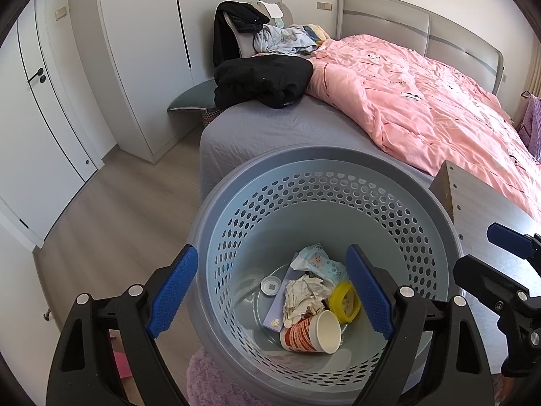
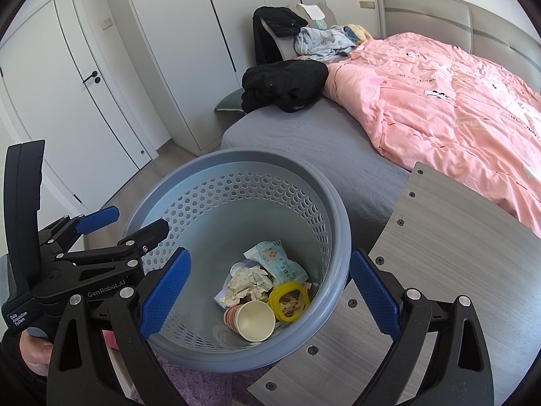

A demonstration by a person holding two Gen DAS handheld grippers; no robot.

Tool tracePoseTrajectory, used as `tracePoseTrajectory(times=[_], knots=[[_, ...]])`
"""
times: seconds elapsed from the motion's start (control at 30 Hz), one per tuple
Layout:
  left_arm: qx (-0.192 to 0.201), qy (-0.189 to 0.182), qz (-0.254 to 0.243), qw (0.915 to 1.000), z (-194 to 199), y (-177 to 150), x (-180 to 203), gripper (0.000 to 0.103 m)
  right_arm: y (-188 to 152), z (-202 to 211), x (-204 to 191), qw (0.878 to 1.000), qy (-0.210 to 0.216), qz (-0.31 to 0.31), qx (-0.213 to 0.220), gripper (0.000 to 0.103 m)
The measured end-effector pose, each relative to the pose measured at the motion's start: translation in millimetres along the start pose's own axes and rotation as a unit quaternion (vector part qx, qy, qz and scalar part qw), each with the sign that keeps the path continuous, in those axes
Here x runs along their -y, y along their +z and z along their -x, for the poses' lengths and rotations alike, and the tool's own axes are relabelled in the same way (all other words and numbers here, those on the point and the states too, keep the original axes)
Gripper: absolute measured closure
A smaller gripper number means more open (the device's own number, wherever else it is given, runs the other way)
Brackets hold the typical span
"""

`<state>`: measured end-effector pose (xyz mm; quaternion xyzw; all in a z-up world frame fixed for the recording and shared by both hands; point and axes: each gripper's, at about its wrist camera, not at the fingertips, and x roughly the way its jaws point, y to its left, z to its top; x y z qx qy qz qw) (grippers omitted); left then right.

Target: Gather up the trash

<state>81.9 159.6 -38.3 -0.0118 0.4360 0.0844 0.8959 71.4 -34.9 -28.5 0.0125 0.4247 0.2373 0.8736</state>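
A grey-blue perforated basket (image 1: 304,155) (image 2: 236,155) stands on the floor between the bed and a table. Inside lie a paper cup (image 1: 314,333) (image 2: 253,319), crumpled tissue (image 1: 304,296) (image 2: 248,282), a yellow lid (image 1: 345,301) (image 2: 289,299) and a wet-wipe pack (image 1: 318,260) (image 2: 277,258). My left gripper (image 1: 270,291) (image 2: 132,223) hovers open over the basket's left rim with nothing between its blue pads. My right gripper (image 2: 268,292) (image 1: 490,253) hangs open above the basket's right side and the table edge, also holding nothing.
A grey wood-grain table (image 2: 439,270) (image 1: 490,203) touches the basket's right side. Behind it is a bed (image 1: 270,128) with a pink quilt (image 1: 422,108) and black clothes (image 1: 263,81). White wardrobes and a door stand left. A purple rug (image 1: 209,382) lies under the basket. A hand (image 2: 33,352) grips the left gripper's handle.
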Motion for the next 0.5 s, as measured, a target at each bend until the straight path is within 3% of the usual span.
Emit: tracePoseTrajectory(times=[0.5], knots=[[-0.001, 0.006, 0.0, 1.0, -0.5, 0.4, 1.3, 0.018, -0.6, 0.2, -1.1, 1.0, 0.0, 0.0, 0.0, 0.01]])
